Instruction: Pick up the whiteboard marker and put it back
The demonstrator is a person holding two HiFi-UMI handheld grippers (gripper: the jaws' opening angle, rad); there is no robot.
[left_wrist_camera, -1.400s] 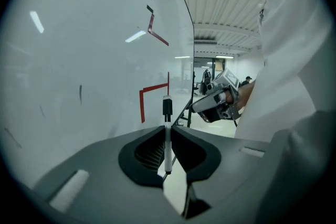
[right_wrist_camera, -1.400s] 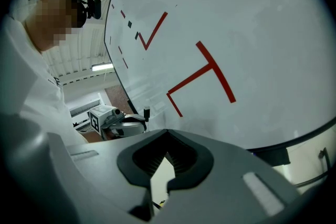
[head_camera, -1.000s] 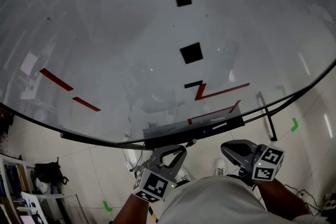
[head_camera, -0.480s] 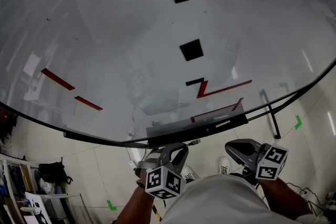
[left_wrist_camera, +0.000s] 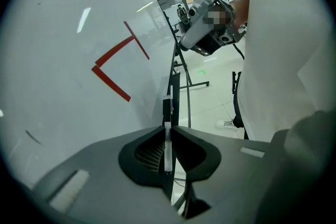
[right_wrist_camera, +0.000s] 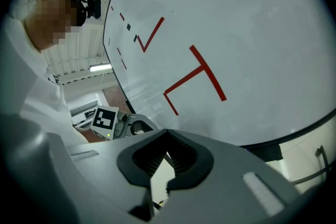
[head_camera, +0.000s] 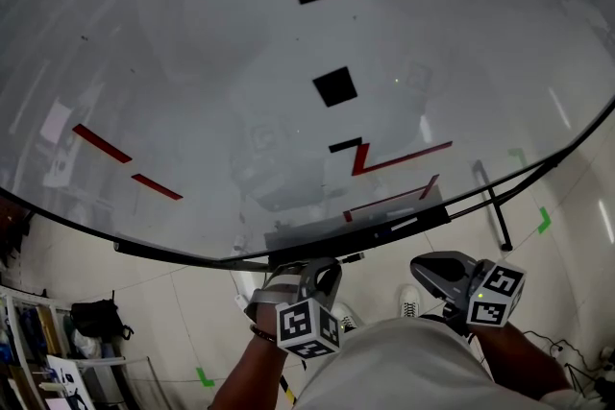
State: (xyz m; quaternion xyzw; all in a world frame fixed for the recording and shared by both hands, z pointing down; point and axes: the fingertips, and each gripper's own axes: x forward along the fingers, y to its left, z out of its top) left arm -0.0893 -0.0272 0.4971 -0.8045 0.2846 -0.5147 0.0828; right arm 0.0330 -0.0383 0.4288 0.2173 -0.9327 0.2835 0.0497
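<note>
My left gripper (left_wrist_camera: 168, 131) is shut on the whiteboard marker (left_wrist_camera: 167, 140), a thin white barrel with a dark cap that points away along the board's lower edge. In the head view the left gripper (head_camera: 325, 270) hangs just below the dark tray (head_camera: 307, 252) under the whiteboard (head_camera: 192, 62), and a short end of the marker (head_camera: 352, 257) sticks out beside it. My right gripper (head_camera: 421, 266) floats to the right, below the tray; its jaws (right_wrist_camera: 167, 152) meet with nothing between them.
The whiteboard carries red and black tape marks (head_camera: 384, 160). A white object (head_camera: 402, 228) lies on the tray. A black stand leg (head_camera: 488, 205) runs down at the right. Below are a tiled floor, green tape (head_camera: 540, 222), my shoes (head_camera: 408, 305) and a bag (head_camera: 86, 317).
My left gripper has shifted slightly right and up toward the tray and turned, so its marker cube faces the head camera. The right gripper has barely moved.
</note>
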